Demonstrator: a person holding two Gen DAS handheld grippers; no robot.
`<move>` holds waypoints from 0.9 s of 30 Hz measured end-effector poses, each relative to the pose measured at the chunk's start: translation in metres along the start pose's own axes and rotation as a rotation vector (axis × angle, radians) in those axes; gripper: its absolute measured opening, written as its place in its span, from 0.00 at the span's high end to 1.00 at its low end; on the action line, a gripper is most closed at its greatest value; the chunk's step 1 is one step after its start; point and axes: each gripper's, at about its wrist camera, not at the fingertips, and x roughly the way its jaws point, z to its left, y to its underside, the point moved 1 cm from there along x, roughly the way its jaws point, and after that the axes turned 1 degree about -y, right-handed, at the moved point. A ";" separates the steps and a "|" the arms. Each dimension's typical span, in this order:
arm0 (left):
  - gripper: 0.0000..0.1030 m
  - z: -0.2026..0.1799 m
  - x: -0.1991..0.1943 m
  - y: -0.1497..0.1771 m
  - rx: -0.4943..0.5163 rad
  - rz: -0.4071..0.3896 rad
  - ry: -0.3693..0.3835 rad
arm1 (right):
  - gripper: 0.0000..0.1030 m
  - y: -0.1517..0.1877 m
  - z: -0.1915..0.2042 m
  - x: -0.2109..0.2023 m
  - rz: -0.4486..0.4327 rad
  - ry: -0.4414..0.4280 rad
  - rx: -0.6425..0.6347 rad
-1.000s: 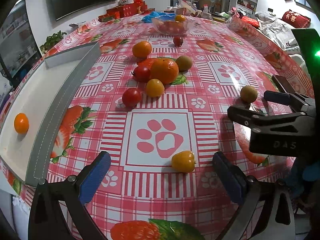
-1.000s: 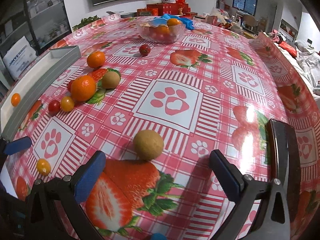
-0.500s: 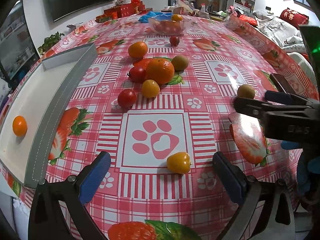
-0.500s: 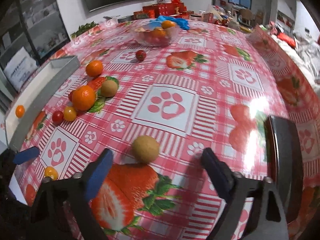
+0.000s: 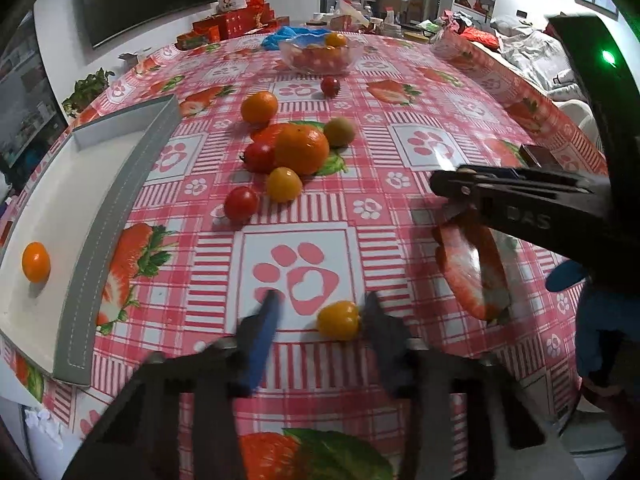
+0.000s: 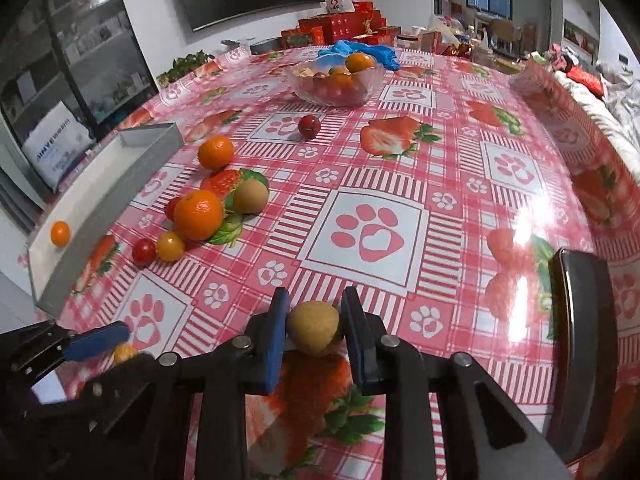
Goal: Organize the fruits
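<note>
A small yellow tomato (image 5: 338, 320) lies on the strawberry tablecloth between the fingers of my left gripper (image 5: 322, 299). Its jaws are closing: the right finger touches the tomato, while the blue left pad (image 5: 264, 332) is still a gap away. My right gripper (image 6: 315, 296) is closing too. Its blue pads (image 6: 278, 320) touch both sides of a round brown fruit (image 6: 314, 328), which rests on the cloth. At the left stands a white tray with a grey rim (image 5: 116, 208), and one small orange (image 5: 36, 262) lies in it.
A cluster in mid-table holds a big orange (image 5: 302, 148), a smaller orange (image 5: 259, 107), red tomatoes (image 5: 241, 204), a yellow tomato (image 5: 284, 184) and another brown fruit (image 5: 339, 132). A glass bowl of fruit (image 5: 320, 56) stands farther back. A dark flat object (image 6: 584, 320) lies at the right edge.
Both grippers went from wide open to nearly closed. The right one closed onto the brown fruit, and the left one narrowed around the yellow tomato. Neither hand shifted much.
</note>
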 end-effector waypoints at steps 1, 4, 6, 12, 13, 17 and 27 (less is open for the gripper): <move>0.73 0.003 0.000 -0.001 -0.006 0.001 0.010 | 0.71 0.000 0.000 -0.001 -0.001 0.000 0.000; 0.79 0.011 -0.001 -0.002 -0.026 0.005 0.039 | 0.71 0.001 0.003 -0.005 -0.006 -0.009 -0.001; 0.79 0.014 -0.002 -0.001 -0.039 0.007 0.054 | 0.71 0.001 0.004 -0.007 -0.009 -0.011 -0.003; 0.79 0.019 -0.008 0.000 -0.040 -0.003 0.070 | 0.71 -0.003 0.007 -0.009 -0.004 -0.030 0.007; 0.79 0.020 -0.009 0.000 -0.042 -0.006 0.070 | 0.71 -0.003 0.007 -0.009 -0.003 -0.034 0.011; 0.79 0.027 -0.013 -0.001 -0.050 -0.017 0.073 | 0.71 -0.004 0.008 -0.008 0.002 -0.037 0.017; 0.79 0.049 -0.024 -0.007 -0.079 -0.049 0.066 | 0.71 -0.017 0.020 -0.012 -0.002 -0.050 0.005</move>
